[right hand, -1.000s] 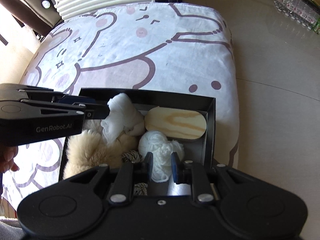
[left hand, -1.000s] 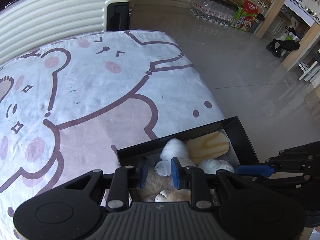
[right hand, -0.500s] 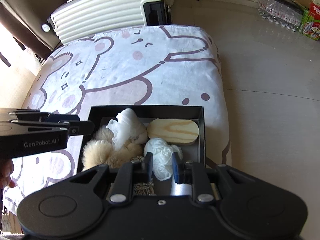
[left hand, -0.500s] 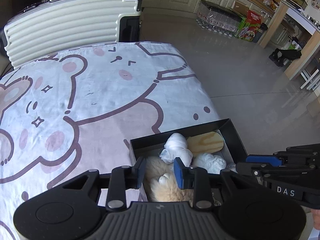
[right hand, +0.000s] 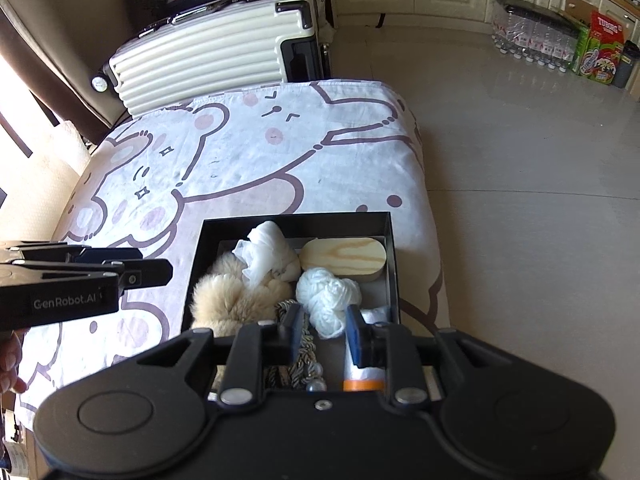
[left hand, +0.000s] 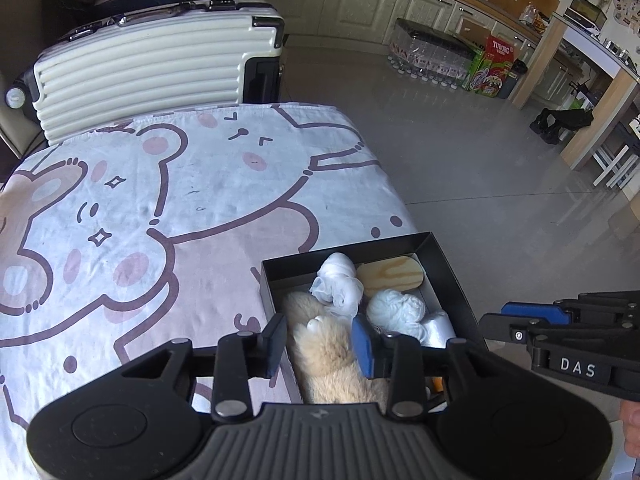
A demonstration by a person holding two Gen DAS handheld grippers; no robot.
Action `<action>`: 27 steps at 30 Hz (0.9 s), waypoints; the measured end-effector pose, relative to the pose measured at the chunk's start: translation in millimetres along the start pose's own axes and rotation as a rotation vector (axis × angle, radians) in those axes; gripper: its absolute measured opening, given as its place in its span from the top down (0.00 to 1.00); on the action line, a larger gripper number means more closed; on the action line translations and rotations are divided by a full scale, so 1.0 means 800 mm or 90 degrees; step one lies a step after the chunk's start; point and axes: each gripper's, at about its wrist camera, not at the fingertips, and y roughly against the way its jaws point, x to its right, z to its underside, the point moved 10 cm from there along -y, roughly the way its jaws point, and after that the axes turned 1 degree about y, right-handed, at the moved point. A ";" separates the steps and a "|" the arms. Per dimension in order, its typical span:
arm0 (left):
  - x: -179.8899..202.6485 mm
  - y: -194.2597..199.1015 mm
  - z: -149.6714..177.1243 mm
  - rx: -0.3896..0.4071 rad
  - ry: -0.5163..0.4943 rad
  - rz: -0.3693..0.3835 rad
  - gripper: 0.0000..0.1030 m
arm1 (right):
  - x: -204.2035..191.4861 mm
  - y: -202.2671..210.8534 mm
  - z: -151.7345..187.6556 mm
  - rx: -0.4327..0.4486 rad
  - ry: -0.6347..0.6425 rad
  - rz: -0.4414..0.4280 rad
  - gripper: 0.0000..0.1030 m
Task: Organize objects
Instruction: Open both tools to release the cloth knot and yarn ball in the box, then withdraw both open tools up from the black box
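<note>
A black box (left hand: 448, 264) (right hand: 394, 252) sits at the near right corner of the bed. It holds a beige furry toy (left hand: 328, 348) (right hand: 224, 300), two white cloth bundles (left hand: 338, 284) (right hand: 328, 300), an oval wooden piece (left hand: 390, 276) (right hand: 344, 256), a braided cord (right hand: 304, 356) and a white tube with an orange cap (right hand: 362, 376). My left gripper (left hand: 320, 346) is open and empty, high above the toy. My right gripper (right hand: 323, 334) is open and empty, high above the box's near end.
The bed has a bear-print sheet (left hand: 160, 208) (right hand: 248, 160). A cream ribbed suitcase (left hand: 152, 68) (right hand: 216, 52) stands at its far end. Tiled floor (left hand: 480, 152) lies to the right, with bottle packs (left hand: 436, 56) by the cabinets.
Both grippers have risen and pulled back from the box, so it looks smaller and more of the room shows. Both jaws have opened wider. The box contents have not moved.
</note>
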 end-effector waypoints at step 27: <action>-0.030 0.071 0.025 0.041 0.021 -0.089 0.03 | 0.009 0.077 0.009 0.085 -0.014 0.106 0.18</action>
